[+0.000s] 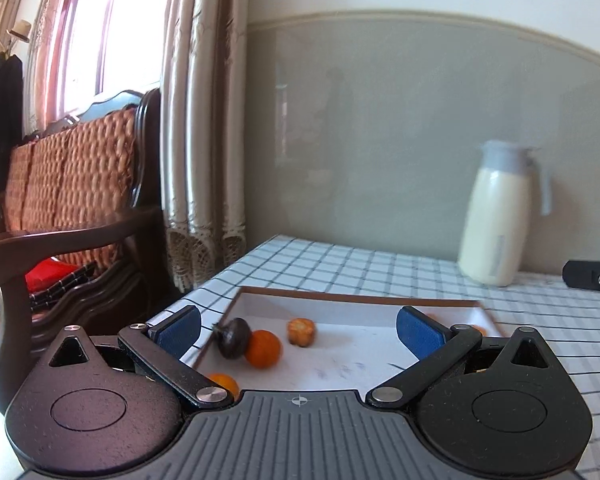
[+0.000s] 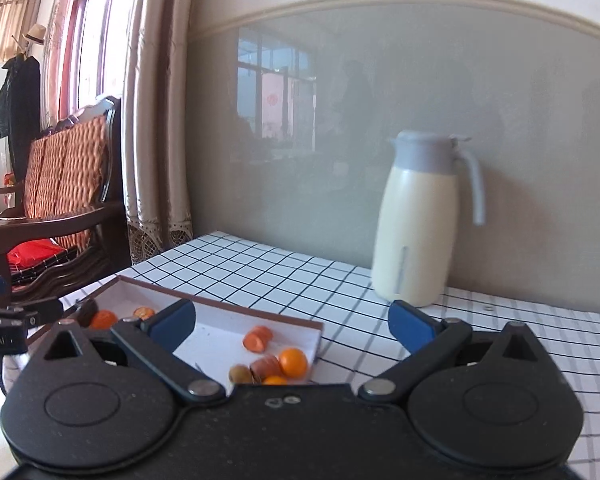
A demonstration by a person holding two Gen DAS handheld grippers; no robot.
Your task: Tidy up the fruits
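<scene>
A shallow white tray with a brown rim [image 1: 356, 299] lies on the checked tablecloth. Inside it, in the left wrist view, are a dark purple fruit [image 1: 234, 338], an orange [image 1: 263, 349], a piece of corn [image 1: 301, 331] and another orange [image 1: 223, 383] near the base. My left gripper [image 1: 299, 330] hangs open over the tray, holding nothing. In the right wrist view the tray [image 2: 220, 304] holds an orange [image 2: 293, 362], carrot-like pieces [image 2: 257, 338], a kiwi [image 2: 240, 373] and more fruit at its far left [image 2: 103, 319]. My right gripper [image 2: 292, 322] is open and empty over the tray's right end.
A cream jug with a grey lid [image 2: 420, 220] stands at the back against the grey wall. A wooden bench with woven cushions [image 1: 72, 184] and a curtain [image 1: 200, 120] are left of the table. The other gripper [image 2: 12, 320] shows at the left edge.
</scene>
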